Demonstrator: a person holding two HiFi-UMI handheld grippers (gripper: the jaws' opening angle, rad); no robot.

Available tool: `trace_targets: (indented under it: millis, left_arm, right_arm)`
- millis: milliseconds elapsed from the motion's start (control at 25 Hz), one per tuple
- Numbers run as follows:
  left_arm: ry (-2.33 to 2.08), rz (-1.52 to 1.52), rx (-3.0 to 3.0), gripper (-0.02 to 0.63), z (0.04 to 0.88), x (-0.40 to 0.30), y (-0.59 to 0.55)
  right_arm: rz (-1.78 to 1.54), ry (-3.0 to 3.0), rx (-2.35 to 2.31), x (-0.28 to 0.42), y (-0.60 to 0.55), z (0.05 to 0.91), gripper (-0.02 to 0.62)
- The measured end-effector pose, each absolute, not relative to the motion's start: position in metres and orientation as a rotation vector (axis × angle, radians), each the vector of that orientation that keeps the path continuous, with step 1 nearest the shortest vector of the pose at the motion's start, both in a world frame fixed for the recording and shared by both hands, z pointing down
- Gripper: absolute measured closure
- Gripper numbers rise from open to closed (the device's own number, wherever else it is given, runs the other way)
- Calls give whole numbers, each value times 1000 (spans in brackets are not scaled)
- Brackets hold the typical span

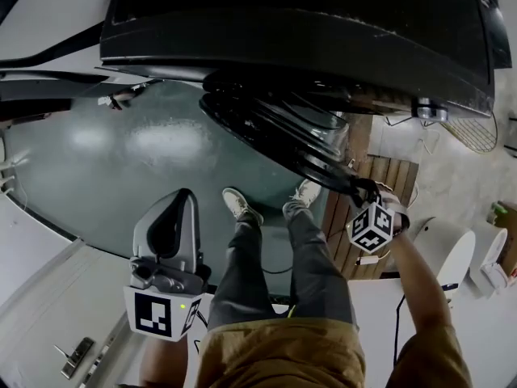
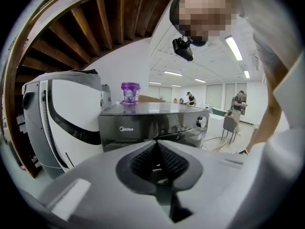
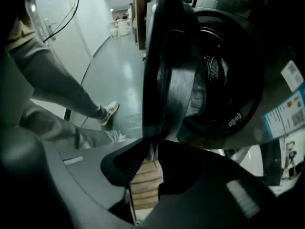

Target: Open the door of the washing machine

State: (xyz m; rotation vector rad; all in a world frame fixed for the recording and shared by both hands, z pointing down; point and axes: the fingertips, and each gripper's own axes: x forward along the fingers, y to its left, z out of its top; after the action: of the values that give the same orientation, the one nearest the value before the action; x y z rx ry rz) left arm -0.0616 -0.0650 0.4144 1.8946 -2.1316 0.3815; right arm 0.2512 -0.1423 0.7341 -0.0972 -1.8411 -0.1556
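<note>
The dark washing machine (image 1: 307, 31) fills the top of the head view. Its round door (image 1: 275, 128) stands swung out over the green floor. My right gripper (image 1: 359, 191) is at the door's outer rim, pointing steeply down. In the right gripper view the door's edge (image 3: 167, 70) runs down into the jaws, and my right gripper (image 3: 152, 147) is shut on it, with the drum opening (image 3: 214, 75) beside it. My left gripper (image 1: 182, 196) hangs low at the left, away from the machine. Seen in its own view, my left gripper (image 2: 155, 144) is shut on nothing and faces the machine's front (image 2: 152, 125).
The person's legs and shoes (image 1: 242, 204) stand just in front of the open door. A wooden pallet (image 1: 388, 176) lies under the right gripper. A purple cup (image 2: 129, 92) sits on top of the machine. A white appliance (image 2: 62, 118) stands to its left.
</note>
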Motion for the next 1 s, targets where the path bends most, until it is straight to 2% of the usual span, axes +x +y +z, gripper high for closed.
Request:
trace_targets:
  millis: [320,1000]
  left_arm:
    - [-2083,416,1941,546,420,-53,-51]
    - [-2075,377,1986,546,419,-84,-17]
  right_arm:
    - [-98,-1850,145,251,-149,735,509]
    - [-19,-1775,76,248,-66,736,509]
